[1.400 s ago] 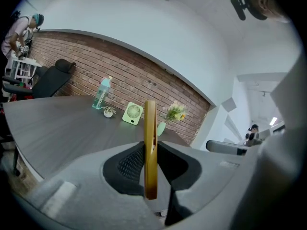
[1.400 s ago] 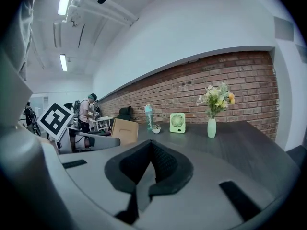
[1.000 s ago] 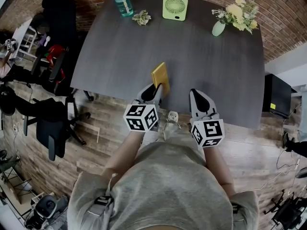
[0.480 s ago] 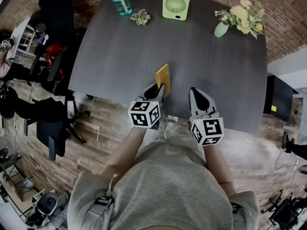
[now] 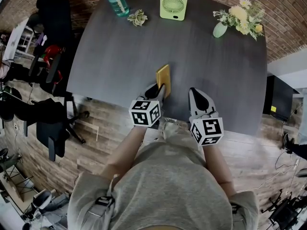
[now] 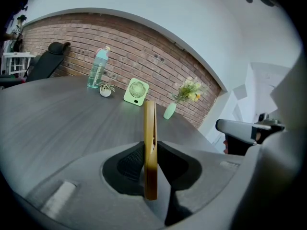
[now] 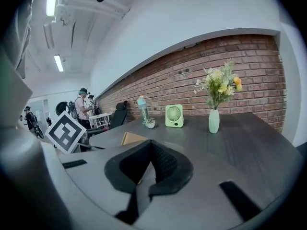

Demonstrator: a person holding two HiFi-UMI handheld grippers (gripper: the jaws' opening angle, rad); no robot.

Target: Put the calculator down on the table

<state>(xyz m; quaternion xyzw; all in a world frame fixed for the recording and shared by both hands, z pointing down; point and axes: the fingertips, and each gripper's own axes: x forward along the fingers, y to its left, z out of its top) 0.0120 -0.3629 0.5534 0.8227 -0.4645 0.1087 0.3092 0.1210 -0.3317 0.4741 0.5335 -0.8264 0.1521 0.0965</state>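
Observation:
A flat yellow calculator (image 5: pixel 164 75) stands on its edge between the jaws of my left gripper (image 5: pixel 158 93), which is shut on its near end. In the left gripper view the calculator (image 6: pixel 149 138) shows edge-on, upright, sticking out past the pads over the dark grey table (image 5: pixel 120 51). Whether its lower edge touches the table I cannot tell. My right gripper (image 5: pixel 197 97) hovers to the right over the table's near edge, shut, with nothing in it (image 7: pixel 146 183). From the right gripper view a corner of the calculator (image 7: pixel 131 138) peeks out at the left.
Along the table's far edge stand a teal bottle (image 5: pixel 117 1), a small potted plant (image 5: pixel 137 17), a green desk fan (image 5: pixel 173 6) and a vase of flowers (image 5: pixel 237 18). Black office chairs (image 5: pixel 53 123) are on the floor to the left. People stand far off (image 7: pixel 82 104).
My left gripper has shifted a little to the right and lower with the calculator still in it. The right gripper has moved only slightly.

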